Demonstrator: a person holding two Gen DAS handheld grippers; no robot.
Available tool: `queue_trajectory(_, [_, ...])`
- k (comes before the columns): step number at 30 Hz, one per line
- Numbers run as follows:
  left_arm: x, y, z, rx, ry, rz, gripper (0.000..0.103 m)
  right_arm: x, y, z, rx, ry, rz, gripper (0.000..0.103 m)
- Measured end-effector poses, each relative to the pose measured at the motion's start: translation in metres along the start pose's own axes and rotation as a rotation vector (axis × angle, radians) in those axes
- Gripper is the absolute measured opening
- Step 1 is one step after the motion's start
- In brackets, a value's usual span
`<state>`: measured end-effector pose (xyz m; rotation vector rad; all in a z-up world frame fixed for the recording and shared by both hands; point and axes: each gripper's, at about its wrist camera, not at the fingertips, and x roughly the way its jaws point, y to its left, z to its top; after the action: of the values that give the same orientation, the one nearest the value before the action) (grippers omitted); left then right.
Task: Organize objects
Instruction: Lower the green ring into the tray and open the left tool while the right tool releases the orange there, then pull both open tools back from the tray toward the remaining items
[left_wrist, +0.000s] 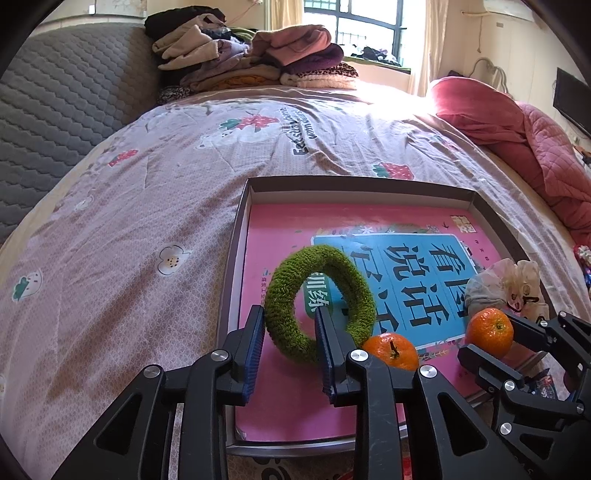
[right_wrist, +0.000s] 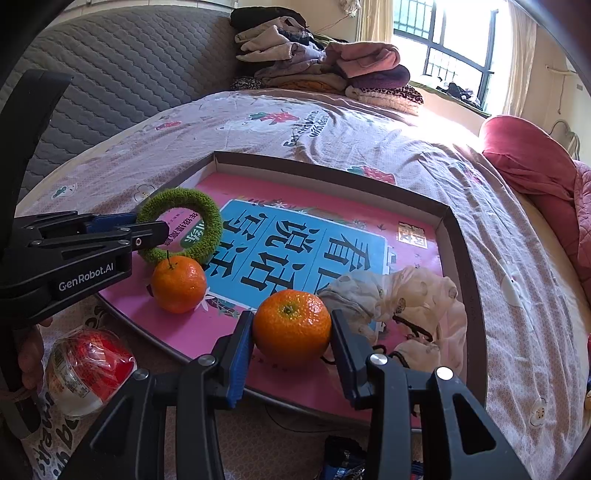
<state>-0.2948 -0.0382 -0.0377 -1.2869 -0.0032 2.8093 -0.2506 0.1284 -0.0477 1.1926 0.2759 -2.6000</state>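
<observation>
Your left gripper (left_wrist: 290, 330) straddles the near-left rim of the green ring (left_wrist: 320, 303), jaws slack around it, inside the box lid (left_wrist: 354, 184) on the bed. Your right gripper (right_wrist: 291, 332) is clamped on an orange (right_wrist: 291, 325) above the lid's near-right part.

A bed (left_wrist: 147, 206) with a pinkish strawberry-print cover fills the room. A grey quilted headboard (left_wrist: 55, 122) runs along its left edge. Folded clothes (left_wrist: 251, 62) are stacked at its far edge, before a bright barred window (left_wrist: 354, 22) with pale curtains (left_wrist: 432, 44). A red quilt (left_wrist: 517, 125) lies bunched at its right edge.
</observation>
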Motion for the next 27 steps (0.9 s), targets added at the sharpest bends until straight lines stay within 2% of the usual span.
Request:
queue_trajectory(5, [-0.004,0.001,0.001,-0.005,-0.004,0.003,0.041,-0.002,-0.002,0.001,0.009,-0.003,0.006,0.041])
queue_trajectory(10, [-0.009,-0.002,0.000,0.004,-0.011,-0.001,0.043,-0.009,-0.002,0.004,0.007,-0.035,-0.004,0.041])
queue_trajectory(24, [-0.026,-0.002,0.001,-0.004,-0.027,0.001,0.045,-0.011,-0.002,0.004,0.010,-0.033,-0.006,0.041])
queue_trajectory(27, [-0.033,-0.003,0.000,-0.002,-0.036,0.003,0.048,-0.015,-0.001,0.004,0.007,-0.041,-0.013,0.041])
